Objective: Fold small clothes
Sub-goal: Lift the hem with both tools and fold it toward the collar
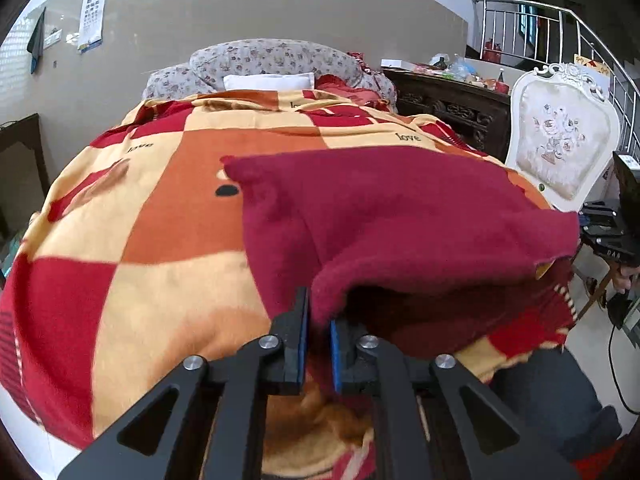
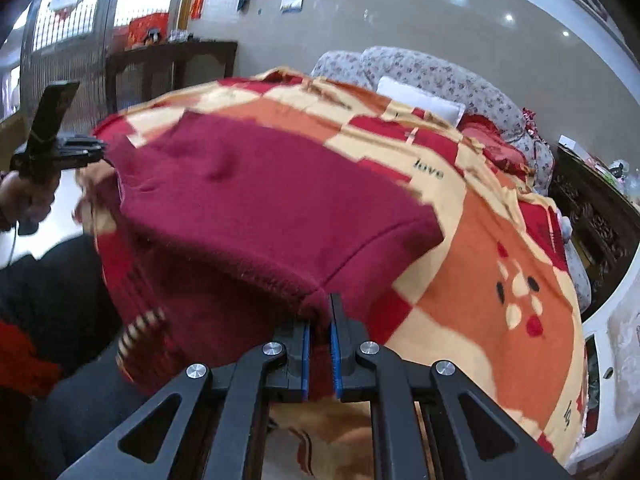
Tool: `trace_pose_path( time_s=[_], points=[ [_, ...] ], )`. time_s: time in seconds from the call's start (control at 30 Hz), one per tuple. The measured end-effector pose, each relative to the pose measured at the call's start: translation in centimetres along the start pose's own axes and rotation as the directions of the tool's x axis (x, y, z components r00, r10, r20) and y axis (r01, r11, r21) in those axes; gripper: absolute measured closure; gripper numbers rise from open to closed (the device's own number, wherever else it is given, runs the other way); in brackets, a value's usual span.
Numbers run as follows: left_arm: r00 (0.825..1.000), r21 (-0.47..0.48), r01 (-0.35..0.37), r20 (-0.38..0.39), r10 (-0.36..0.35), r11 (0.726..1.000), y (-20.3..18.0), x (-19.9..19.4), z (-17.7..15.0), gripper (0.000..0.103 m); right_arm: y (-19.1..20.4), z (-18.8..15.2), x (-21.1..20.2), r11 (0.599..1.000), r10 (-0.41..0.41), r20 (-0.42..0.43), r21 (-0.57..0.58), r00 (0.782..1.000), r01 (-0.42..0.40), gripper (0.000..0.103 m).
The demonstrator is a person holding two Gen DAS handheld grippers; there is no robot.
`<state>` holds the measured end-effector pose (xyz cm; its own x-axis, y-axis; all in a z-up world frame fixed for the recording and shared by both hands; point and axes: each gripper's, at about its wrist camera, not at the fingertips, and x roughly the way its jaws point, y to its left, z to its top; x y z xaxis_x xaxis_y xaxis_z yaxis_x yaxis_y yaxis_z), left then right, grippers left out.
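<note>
Fingers [image 1: 298, 332] of both grippers pinch fuzzy maroon knit garment [image 1: 400, 216].

Left gripper [image 1: 318, 320], right gripper [image 2: 320, 324] clamped

A bed [image 1: 80, 320] wears a red, orange and cream checked blanket [image 1: 168, 220]; a maroon garment [image 1: 400, 216] lies partly on it.

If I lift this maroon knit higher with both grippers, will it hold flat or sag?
Likely sag: the maroon knit already droops between the left gripper and right gripper. Its fuzzy surface probably grips the checked blanket, so expect dragging. It seems light.
</note>
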<state>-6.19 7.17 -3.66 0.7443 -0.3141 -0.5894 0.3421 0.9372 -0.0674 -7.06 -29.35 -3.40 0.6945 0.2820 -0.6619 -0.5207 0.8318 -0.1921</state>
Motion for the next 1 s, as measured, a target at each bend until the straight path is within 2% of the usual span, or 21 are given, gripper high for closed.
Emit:
trace_pose_path(
  time_s=[0.1,0.13,0.17,0.23,0.33,0.43,0.47,0.53,0.6,0.63,0.7,0.8,0.9,0.97,1.0],
  points=[
    [1.0,-0.027,0.005,-0.005,-0.006,1.0,0.2,-1.1,-0.8,0.082,1.1,-1.0,0.3,0.996,-0.061,-0.007,-0.06,0.998,0.06,0.088],
    [1.0,-0.028,-0.001,-0.006,0.0,1.0,0.2,-1.6,-1.1,0.075,1.4,-1.4,0.1,0.995,-0.075,-0.011,-0.071,0.997,0.074,0.076],
    [1.0,-0.02,-0.021,-0.009,0.021,1.0,0.3,-2.1,-1.4,0.074,1.6,-1.8,-0.1,0.993,-0.084,-0.028,-0.089,0.996,0.082,0.07],
    [0.999,-0.029,-0.044,-0.009,0.044,0.999,0.7,-3.0,-1.6,0.074,2.2,-3.0,-0.9,0.987,-0.103,-0.072,-0.134,0.992,0.093,0.07],
    [0.999,-0.071,-0.041,0.03,0.043,0.997,1.1,-5.0,-0.7,0.074,2.0,-4.3,-2.5,0.986,-0.101,-0.122,-0.143,0.987,0.083,0.07],
    [0.994,-0.094,0.037,0.103,-0.027,0.995,0.1,-6.0,1.9,0.074,0.8,-3.2,-5.3,0.995,-0.076,-0.056,-0.065,0.996,0.072,0.069],
    [0.99,-0.094,0.092,0.115,-0.081,0.991,-0.7,-5.6,3.0,0.074,0.3,-2.1,-6.1,0.998,-0.051,-0.003,-0.023,0.999,0.051,0.069],
    [0.985,-0.083,0.137,0.117,-0.127,0.987,-2.4,-4.3,4.1,0.074,-0.1,-0.1,-6.4,0.999,-0.007,0.094,0.041,0.996,0.003,0.069],
    [0.987,-0.069,0.143,0.082,-0.137,0.987,-4.0,-2.1,4.6,0.074,0.5,2.2,-5.2,0.995,0.062,0.167,0.062,0.984,-0.073,0.069],
    [0.99,-0.07,0.137,0.053,-0.133,0.988,-4.6,-1.0,4.5,0.074,1.0,2.8,-4.5,0.995,0.07,0.173,0.051,0.982,-0.08,0.069],
    [0.994,-0.076,0.105,-0.007,-0.106,0.992,-5.2,0.8,3.5,0.074,2.3,3.8,-1.8,0.995,0.094,0.145,0.016,0.985,-0.098,0.069],
    [0.993,-0.112,0.07,-0.085,-0.079,0.991,-4.9,2.4,1.4,0.074,2.5,3.1,1.4,0.995,0.087,0.062,0.042,0.994,-0.09,0.069],
    [0.996,-0.086,0.06,-0.065,-0.065,0.995,-5.1,2.5,0.1,0.074,1.6,0.7,4.3,0.991,0.085,-0.051,0.11,0.995,-0.079,0.068],
    [0.996,-0.088,0.05,-0.066,-0.056,0.995,-5.1,2.7,0.2,0.074,1.2,-0.2,4.1,0.983,0.092,0.001,0.161,0.996,-0.091,0.068],
    [0.996,-0.095,0.051,-0.063,-0.057,0.994,-5.1,2.9,0.2,0.074,1.2,-0.2,4.2,0.983,0.089,-0.003,0.159,0.996,-0.088,0.068]
  ],
)
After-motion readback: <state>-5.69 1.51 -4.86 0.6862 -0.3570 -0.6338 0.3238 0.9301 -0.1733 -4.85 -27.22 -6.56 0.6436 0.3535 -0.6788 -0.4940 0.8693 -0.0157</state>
